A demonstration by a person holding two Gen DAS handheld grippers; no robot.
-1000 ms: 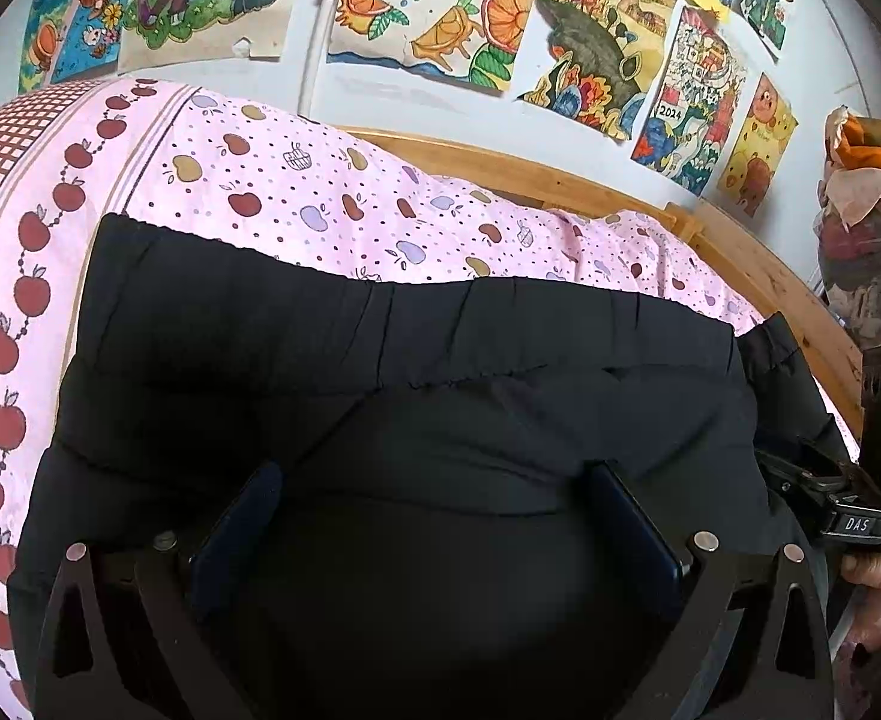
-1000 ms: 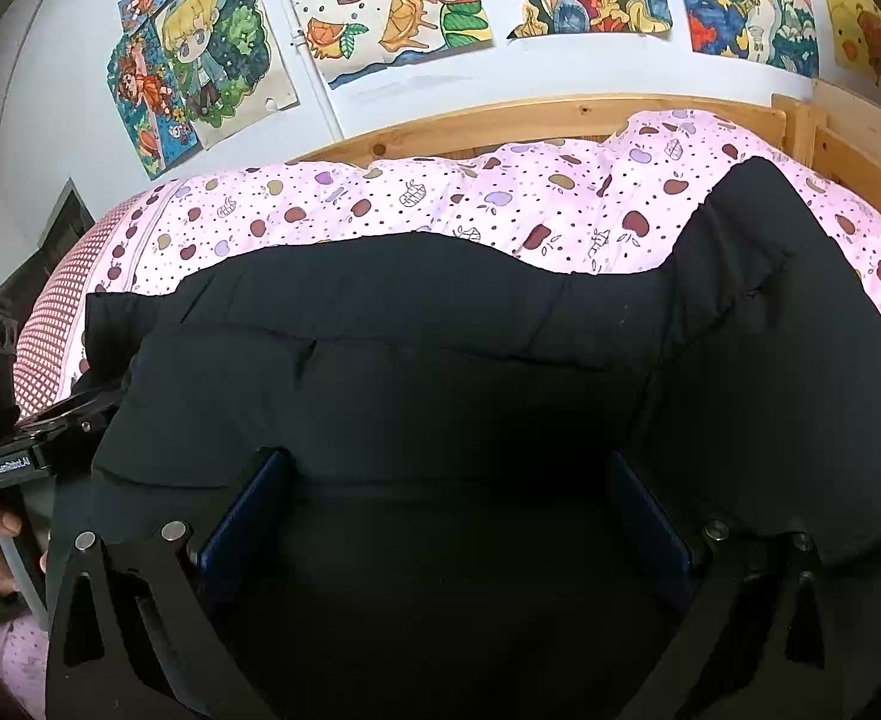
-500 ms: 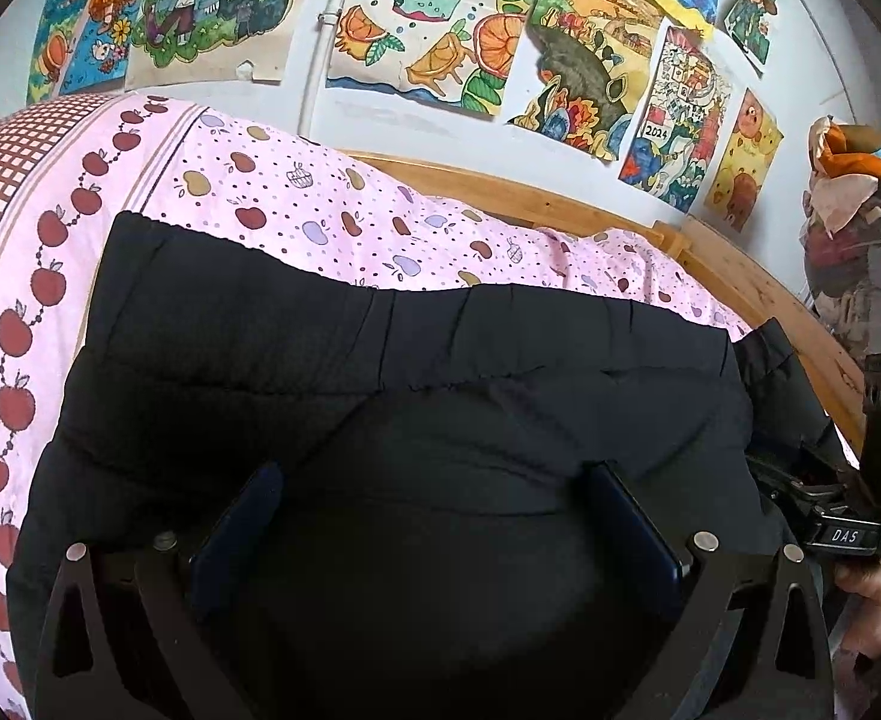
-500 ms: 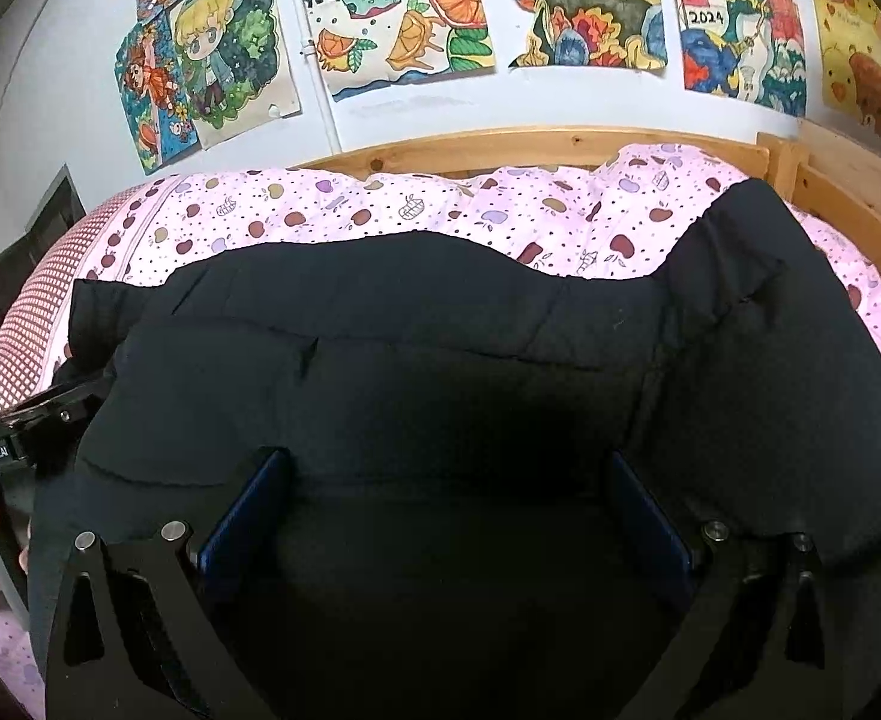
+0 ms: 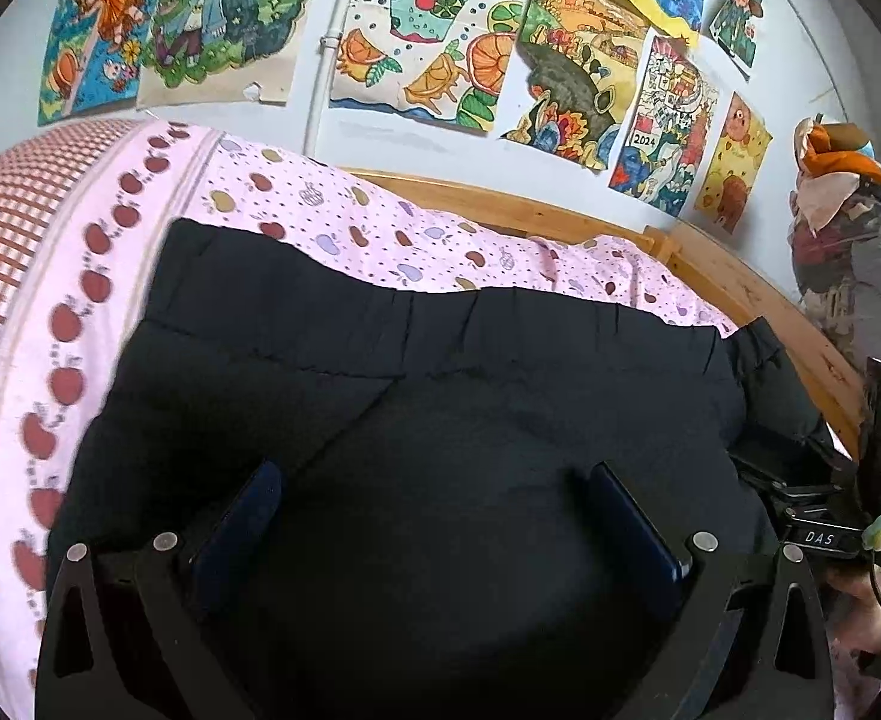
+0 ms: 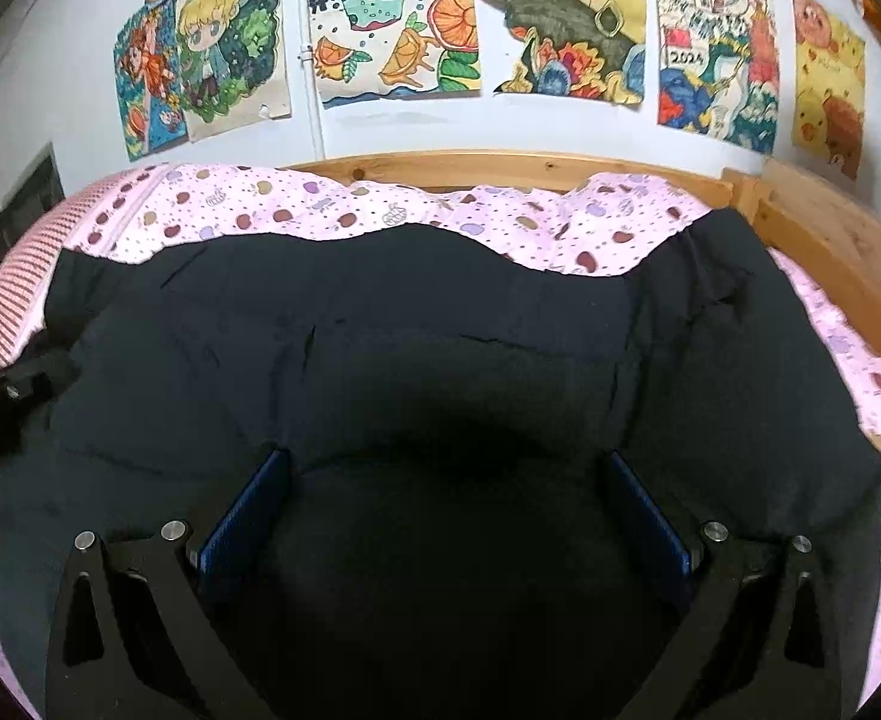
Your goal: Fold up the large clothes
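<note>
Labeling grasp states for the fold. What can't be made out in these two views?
- Left wrist view: near hem of the black garment, cut off by the frame's bottom edge and the left gripper.
- Right wrist view: same, below the right gripper; black-on-black hides any contact.
- Bedsheet under the garment: covered.

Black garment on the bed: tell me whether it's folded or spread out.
Spread out. The black garment lies wide across the pink bedsheet, its elastic waistband stretched side to side. Whether layers are doubled underneath, cannot tell.
</note>
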